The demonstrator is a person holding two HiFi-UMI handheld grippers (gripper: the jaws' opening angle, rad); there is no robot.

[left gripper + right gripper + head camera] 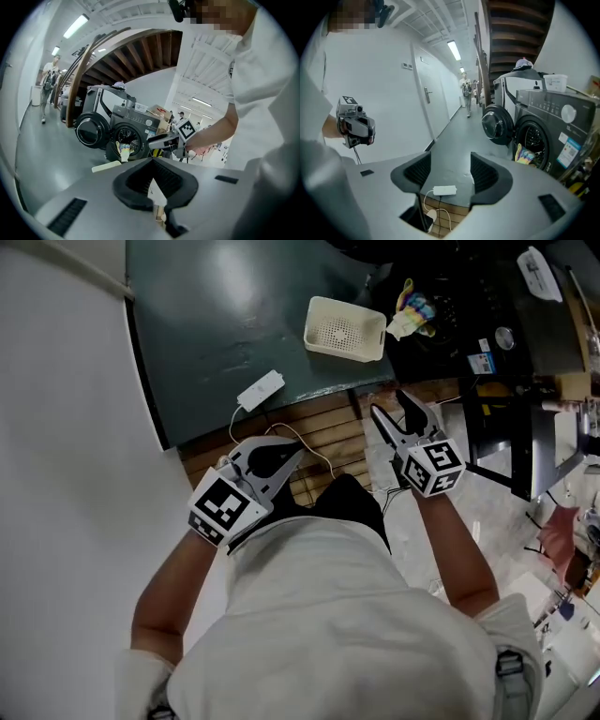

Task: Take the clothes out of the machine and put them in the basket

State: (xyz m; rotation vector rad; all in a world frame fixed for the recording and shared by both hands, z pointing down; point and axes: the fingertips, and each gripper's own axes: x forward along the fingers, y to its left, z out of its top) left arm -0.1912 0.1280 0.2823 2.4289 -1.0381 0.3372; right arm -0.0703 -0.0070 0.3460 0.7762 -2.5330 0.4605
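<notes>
The dark washing machine (126,136) stands with its round door (89,131) swung open. Colourful clothes (412,310) hang out of its drum, also seen as clothes (524,154) in the right gripper view. The cream perforated basket (345,329) sits on the dark floor beside the machine. My left gripper (295,451) is held in front of my body, its tips closed together and holding nothing (152,161). My right gripper (389,404) is level with it on the right, its jaws apart and empty (451,164). Both are well short of the machine.
A white power strip (261,390) with its cable lies on the floor near a wooden slatted strip (323,437). A white wall (66,427) runs along the left. A black stand (506,427) and clutter are at the right. A person (466,96) walks in the corridor.
</notes>
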